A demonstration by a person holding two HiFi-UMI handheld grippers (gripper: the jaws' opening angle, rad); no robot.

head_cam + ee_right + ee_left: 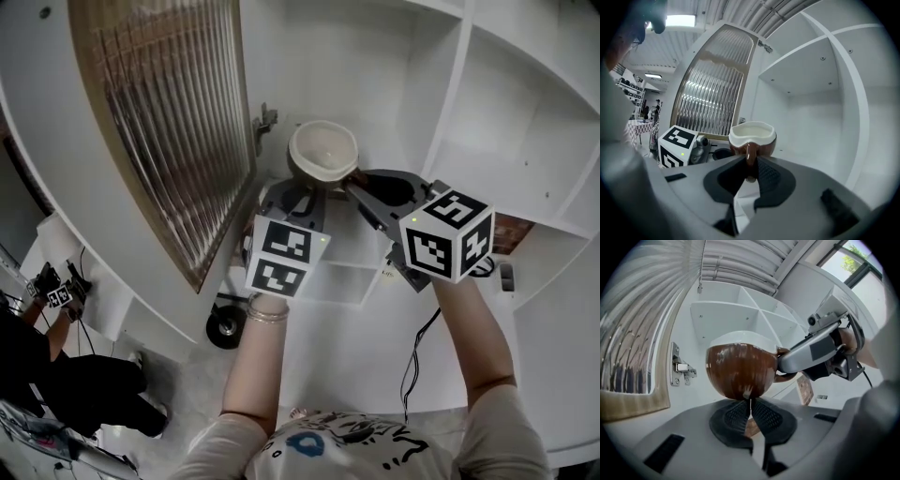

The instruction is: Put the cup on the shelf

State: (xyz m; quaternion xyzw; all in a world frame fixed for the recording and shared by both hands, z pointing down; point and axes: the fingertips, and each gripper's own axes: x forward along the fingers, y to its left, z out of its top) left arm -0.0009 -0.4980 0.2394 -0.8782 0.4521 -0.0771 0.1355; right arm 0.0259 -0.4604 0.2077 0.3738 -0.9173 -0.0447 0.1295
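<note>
Right gripper view is showing the right gripper [749, 169] clamping the handle of the glossy brown, white-lined ceramic cup [753, 137], mid-air before the white shelf unit [806, 82], not yet set down. The left gripper [749, 414], closed and empty, is hovering just beneath.

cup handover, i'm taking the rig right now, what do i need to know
Right gripper: shut on the handle of the cup, carrying it upright.
Left gripper: jaws together, tips just under the cup's brown base; I cannot tell whether they touch it.
Cup: in the air in front of the open white shelf, beside the ribbed-glass door.
Done: cup gripped and raised to the shelf.
Left: set it on a shelf board, open the right jaws, pull both grippers out.
</note>
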